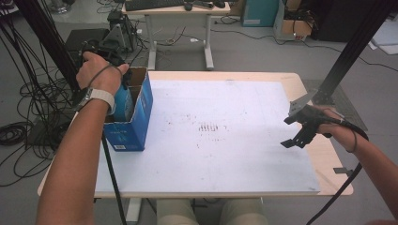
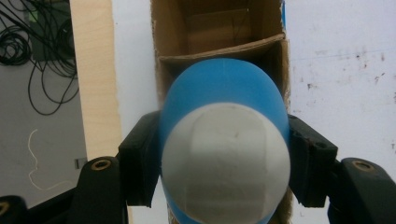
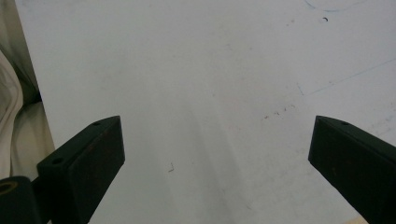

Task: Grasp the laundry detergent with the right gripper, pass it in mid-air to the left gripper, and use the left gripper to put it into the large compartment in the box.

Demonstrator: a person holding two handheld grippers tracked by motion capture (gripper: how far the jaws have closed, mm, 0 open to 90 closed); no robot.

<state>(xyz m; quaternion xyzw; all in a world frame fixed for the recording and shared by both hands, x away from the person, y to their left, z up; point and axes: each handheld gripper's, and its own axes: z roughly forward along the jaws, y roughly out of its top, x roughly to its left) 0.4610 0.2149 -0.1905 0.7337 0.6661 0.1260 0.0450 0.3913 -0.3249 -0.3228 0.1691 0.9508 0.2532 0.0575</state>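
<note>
While the right tongs [image 3: 215,163] gape, the left tongs [image 2: 224,163] clench the blue bottle [image 2: 224,140] over the box [image 2: 219,32].

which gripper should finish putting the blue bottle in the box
Left. The left gripper already clamps the blue bottle over the cardboard box; the right gripper hangs open across the table.

No readable text, label, brand, number or sign anywhere. Blue carton [image 1: 129,123] at table's left edge carries small white printing low on near face, too blurred to make out. Blue-and-white bottle [image 2: 225,140] clamped in left gripper [image 2: 225,161] shows plain white base, nothing printed. White board [image 1: 211,136] on table bears only scuffs and dark smudges, no lettering. Boxes on floor beyond table: markings, if any, too small to tell.
</note>
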